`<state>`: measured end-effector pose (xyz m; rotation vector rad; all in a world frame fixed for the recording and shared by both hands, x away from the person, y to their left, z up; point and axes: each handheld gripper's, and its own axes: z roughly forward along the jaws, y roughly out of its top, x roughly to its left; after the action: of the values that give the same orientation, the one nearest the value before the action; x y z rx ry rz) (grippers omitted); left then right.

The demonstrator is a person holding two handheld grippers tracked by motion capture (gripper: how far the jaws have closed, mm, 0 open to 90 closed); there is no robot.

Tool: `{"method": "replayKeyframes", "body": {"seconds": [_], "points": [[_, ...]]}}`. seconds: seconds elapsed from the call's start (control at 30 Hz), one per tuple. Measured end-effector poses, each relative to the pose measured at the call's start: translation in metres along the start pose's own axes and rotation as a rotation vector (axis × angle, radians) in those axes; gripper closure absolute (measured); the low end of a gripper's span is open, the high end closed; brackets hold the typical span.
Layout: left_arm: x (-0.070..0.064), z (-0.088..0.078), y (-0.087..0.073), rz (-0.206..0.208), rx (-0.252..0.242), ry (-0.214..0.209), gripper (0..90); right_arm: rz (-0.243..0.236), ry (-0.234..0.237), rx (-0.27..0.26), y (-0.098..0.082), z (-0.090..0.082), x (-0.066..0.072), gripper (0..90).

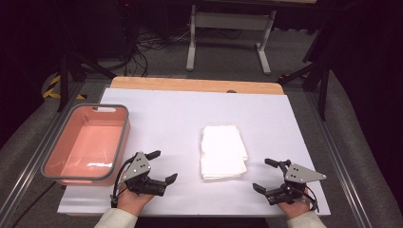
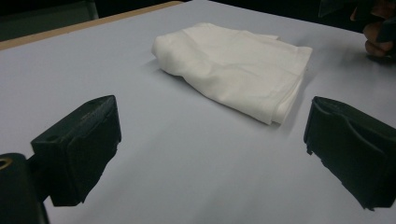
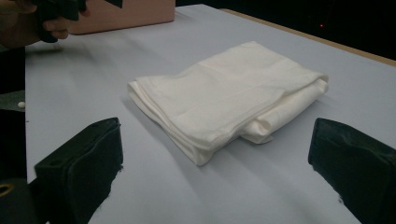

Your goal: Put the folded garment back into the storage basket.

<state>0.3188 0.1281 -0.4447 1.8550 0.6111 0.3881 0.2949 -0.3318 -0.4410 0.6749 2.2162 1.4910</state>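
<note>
High view: folded white cloth [image 1: 223, 152] lies mid-tabletop [image 1: 190, 109] between left claw [image 1: 162, 166] and right claw [image 1: 265, 175], both wide open, empty; pink bin [image 1: 124, 130] far left. Left gripper view: cloth ahead, untouched. Right gripper view: likewise. Approach stage; next, probably closing on an edge.

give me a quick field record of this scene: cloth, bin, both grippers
cloth: white, folded, flat on the table, between the grippers
bin: pink, grey rim, nothing in it, at table's left edge
left gripper: open, holds nothing, apart from the cloth, beside the bin
right gripper: open, holds nothing, just right of the cloth
contact: neither gripper touches the cloth
</note>
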Motion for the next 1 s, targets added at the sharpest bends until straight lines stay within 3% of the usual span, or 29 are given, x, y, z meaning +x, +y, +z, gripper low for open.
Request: {"method": "replayKeyframes", "body": {"seconds": [0.03,0.23,0.47,0.6,1.0], "points": [[0.0,0.002,0.002,0.004,0.015,0.011,5.5,-0.009,0.006,0.004,0.0,0.0,0.0,4.2],[0.005,0.014,0.016,-0.003,0.048,-0.02,5.8,-0.024,-0.002,0.007,0.002,0.0,0.001,4.2],[0.007,0.026,0.035,0.008,0.09,-0.047,7.9,0.004,-0.002,0.003,0.0,-0.001,-0.001,4.6],[0.008,0.033,0.044,0.019,0.09,-0.08,10.7,0.02,0.006,0.004,-0.001,-0.002,-0.002,5.1],[0.011,0.056,0.07,0.04,0.084,-0.124,8.8,0.026,0.014,0.008,-0.001,-0.002,-0.003,5.9]]}}
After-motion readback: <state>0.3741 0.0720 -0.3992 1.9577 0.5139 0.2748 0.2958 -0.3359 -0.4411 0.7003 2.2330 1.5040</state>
